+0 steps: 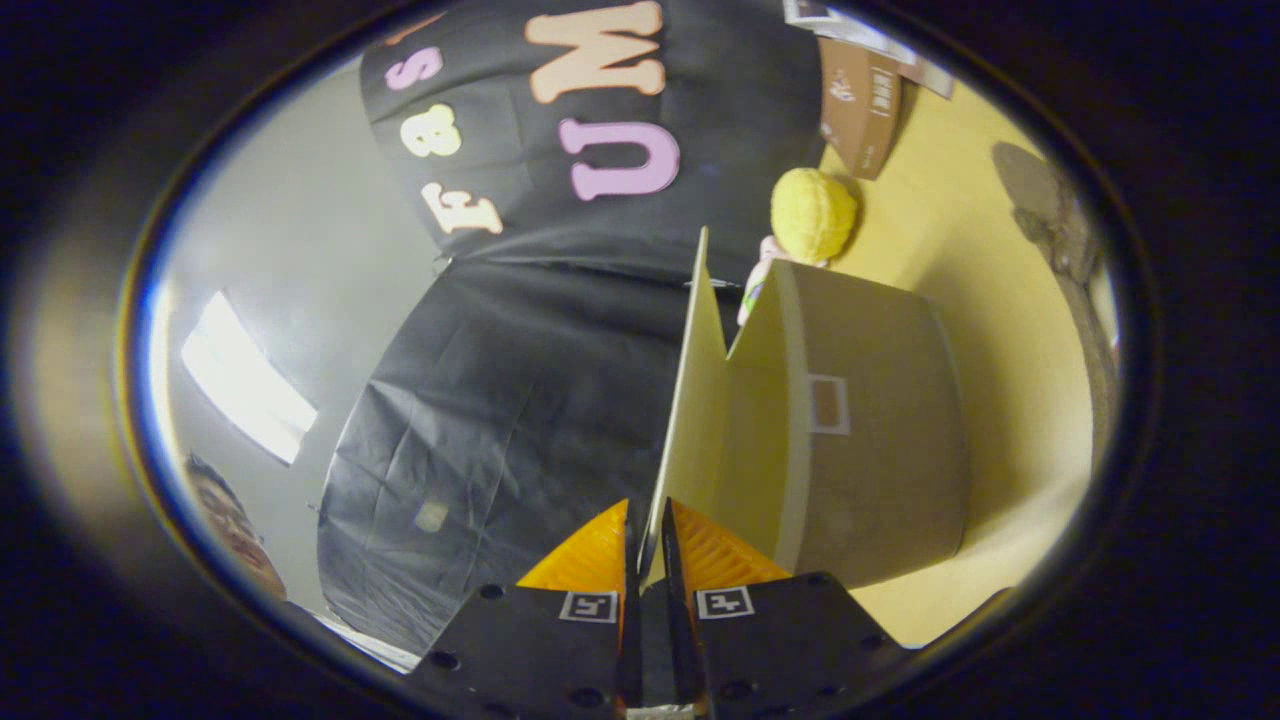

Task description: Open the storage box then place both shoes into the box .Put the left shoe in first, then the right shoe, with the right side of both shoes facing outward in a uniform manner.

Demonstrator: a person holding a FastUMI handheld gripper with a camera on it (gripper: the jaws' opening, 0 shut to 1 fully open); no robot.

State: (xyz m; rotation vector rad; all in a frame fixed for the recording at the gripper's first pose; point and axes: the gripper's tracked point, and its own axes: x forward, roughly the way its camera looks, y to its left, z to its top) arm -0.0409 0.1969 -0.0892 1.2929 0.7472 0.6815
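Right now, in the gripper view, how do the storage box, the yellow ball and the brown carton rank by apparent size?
1. Storage box, largest by far, though nearest; the hand-held gripper pinches its raised lid flap.
2 and 3. Yellow ball and brown carton look alike; the carton lies farther off, so I won't rank them.

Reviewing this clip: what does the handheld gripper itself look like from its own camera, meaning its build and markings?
The gripper has a black body with small round screw holes along its front. Two wedge-shaped fingers with ribbed surfaces taper forward from it. Each side carries a small square black-and-white fiducial tag near the finger's base. No cables or sleeves are visible.
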